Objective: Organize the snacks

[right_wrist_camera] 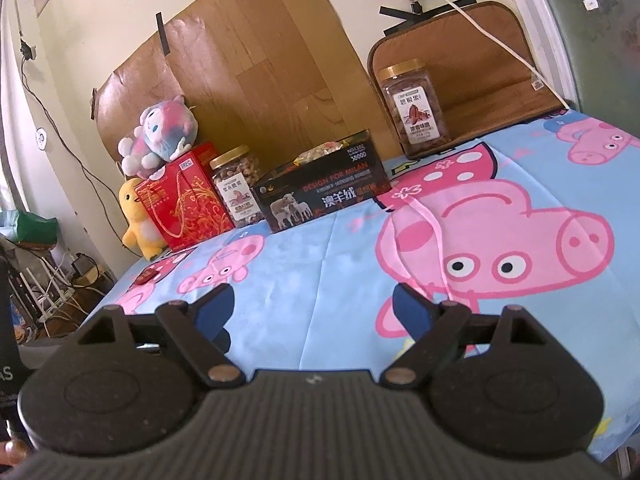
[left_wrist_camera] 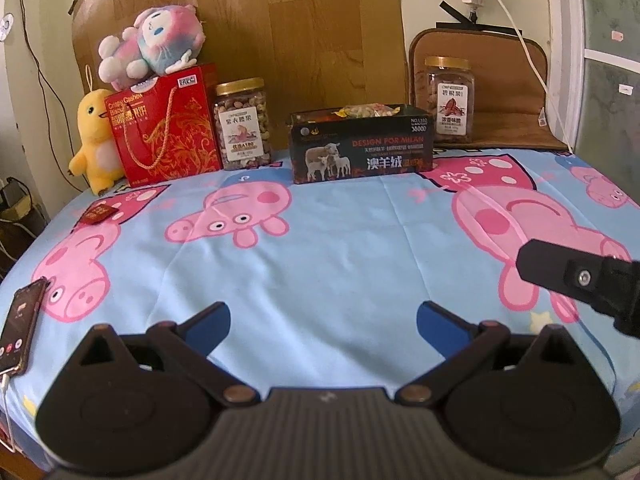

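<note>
Box [left_wrist_camera: 362, 148] black, sheep print, snacks heaped inside | both tools wide, empty

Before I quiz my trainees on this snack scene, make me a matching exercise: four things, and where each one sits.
Things:
1. pastel plush
2. yellow plush
3. phone
4. small red packet

Places:
A. lying alone on the sheet
B. at the sheet's near left edge
C. on top of the red gift box
D. left of the red gift box

Pairs: 1-C, 2-D, 3-B, 4-A
</note>
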The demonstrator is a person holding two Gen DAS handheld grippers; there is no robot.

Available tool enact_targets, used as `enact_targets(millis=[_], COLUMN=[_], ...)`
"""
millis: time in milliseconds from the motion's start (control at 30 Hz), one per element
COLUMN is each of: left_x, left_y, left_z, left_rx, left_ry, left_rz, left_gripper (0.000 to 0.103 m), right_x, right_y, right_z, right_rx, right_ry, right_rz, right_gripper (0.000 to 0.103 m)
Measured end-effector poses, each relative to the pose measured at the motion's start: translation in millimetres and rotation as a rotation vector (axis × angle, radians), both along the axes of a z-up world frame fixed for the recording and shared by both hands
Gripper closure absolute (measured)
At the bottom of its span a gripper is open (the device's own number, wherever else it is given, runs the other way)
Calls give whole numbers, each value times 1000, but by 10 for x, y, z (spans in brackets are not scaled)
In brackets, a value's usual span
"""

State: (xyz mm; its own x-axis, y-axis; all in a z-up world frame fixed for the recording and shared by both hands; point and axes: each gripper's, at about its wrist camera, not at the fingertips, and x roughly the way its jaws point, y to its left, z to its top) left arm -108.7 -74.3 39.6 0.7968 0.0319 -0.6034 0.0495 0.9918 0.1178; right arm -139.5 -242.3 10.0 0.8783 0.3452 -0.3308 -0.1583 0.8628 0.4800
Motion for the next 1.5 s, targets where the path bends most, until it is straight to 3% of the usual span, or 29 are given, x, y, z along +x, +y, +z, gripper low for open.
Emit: enact_targets(millis=[1500], left_x=[5], left_y=[5], left_z=[-42], left_rx=[-12], left_ry=[27], left_rz=[-22], left_gripper=[0], right_x=[-118], right_y=[7], right_z=[52], right_rx=[-12], right_ry=[-81], right_rz=[-36], right_gripper=[15])
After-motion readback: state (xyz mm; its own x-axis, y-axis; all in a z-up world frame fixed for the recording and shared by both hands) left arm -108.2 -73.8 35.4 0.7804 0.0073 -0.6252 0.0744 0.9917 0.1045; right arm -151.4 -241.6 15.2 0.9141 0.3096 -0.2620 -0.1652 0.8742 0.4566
